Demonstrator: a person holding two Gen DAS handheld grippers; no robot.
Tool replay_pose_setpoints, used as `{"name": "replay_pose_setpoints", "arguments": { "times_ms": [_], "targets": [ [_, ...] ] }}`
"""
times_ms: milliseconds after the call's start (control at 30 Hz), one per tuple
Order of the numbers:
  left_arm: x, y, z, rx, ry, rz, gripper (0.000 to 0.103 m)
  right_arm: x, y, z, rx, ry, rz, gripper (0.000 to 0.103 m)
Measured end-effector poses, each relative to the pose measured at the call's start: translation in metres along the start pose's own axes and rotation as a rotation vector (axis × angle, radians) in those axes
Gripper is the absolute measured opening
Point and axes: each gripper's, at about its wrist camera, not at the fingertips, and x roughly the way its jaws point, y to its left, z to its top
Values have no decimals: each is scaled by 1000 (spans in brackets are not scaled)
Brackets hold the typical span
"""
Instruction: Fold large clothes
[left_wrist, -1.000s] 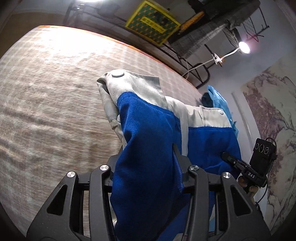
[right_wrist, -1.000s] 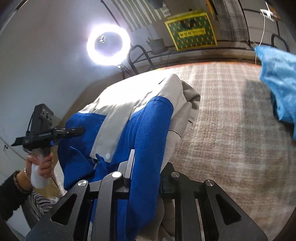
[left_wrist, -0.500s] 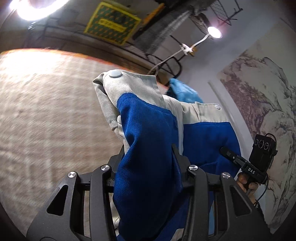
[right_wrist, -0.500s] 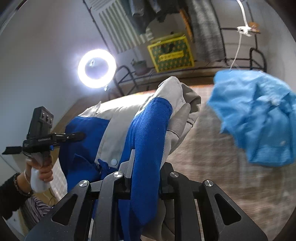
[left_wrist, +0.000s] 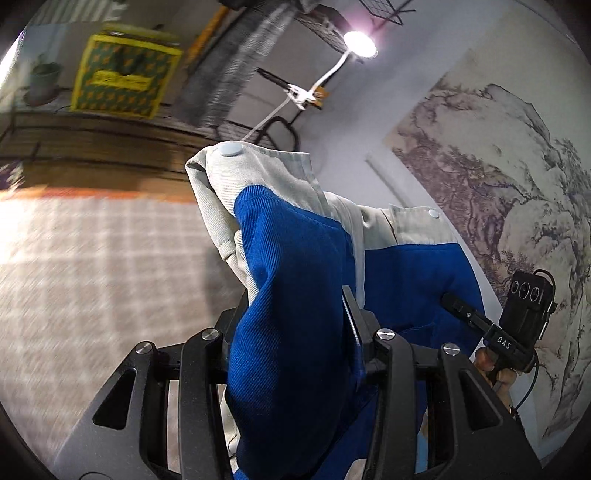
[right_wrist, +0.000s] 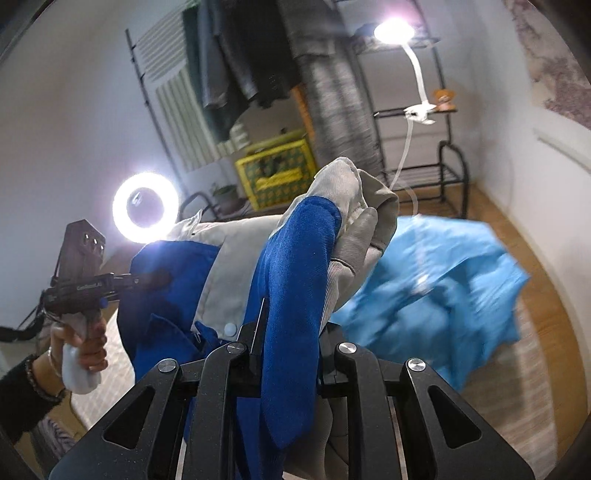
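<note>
A blue and grey jacket (left_wrist: 295, 266) with white snap buttons hangs stretched between my two grippers, lifted off the checked surface (left_wrist: 92, 266). My left gripper (left_wrist: 295, 314) is shut on one bunched edge of it. My right gripper (right_wrist: 291, 325) is shut on the other edge, and the jacket (right_wrist: 295, 266) drapes over its fingers. Each gripper shows in the other's view: the right one (left_wrist: 476, 317) at the right of the left wrist view, the left one (right_wrist: 122, 282) at the left of the right wrist view. The fingertips are hidden by cloth.
A light blue garment (right_wrist: 436, 280) lies crumpled on the surface to the right. Behind stand a black rack (right_wrist: 417, 155) with a clip lamp (right_wrist: 393, 31), a yellow-green box (right_wrist: 277, 173), hanging clothes (right_wrist: 258, 55) and a ring light (right_wrist: 146, 203).
Both grippers have risen and tilted upward with the jacket. The checked surface has dropped low in both views, and the wall and rack now fill the upper part.
</note>
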Motion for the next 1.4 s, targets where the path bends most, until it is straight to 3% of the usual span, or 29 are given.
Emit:
{"name": "replay_pose_setpoints", "arguments": {
  "times_ms": [300, 467, 633, 800, 933, 1067, 1267, 1400],
  "targets": [
    [109, -39, 59, 46, -6, -48, 42, -2, -87, 50, 16, -87, -104, 15],
    [171, -30, 71, 29, 10, -43, 42, 23, -127, 65, 14, -97, -151, 15],
    [212, 3, 66, -39, 33, -9, 42, 57, -177, 52, 90, -77, -148, 15],
    [235, 38, 58, -97, 60, -3, 44, 83, -229, 30, 220, -46, -169, 16],
    [245, 40, 51, -59, 50, 13, 48, 103, -244, 15, 229, 10, -197, 23],
    [257, 50, 47, -87, 67, 8, 56, 115, -265, 0, 323, 29, -176, 29],
    [250, 42, 48, -84, 61, 61, 59, 117, -262, 3, 338, 53, -234, 36],
    [228, 16, 50, -22, 54, 132, 59, 95, -240, 14, 262, 30, -305, 41]
  ]
}}
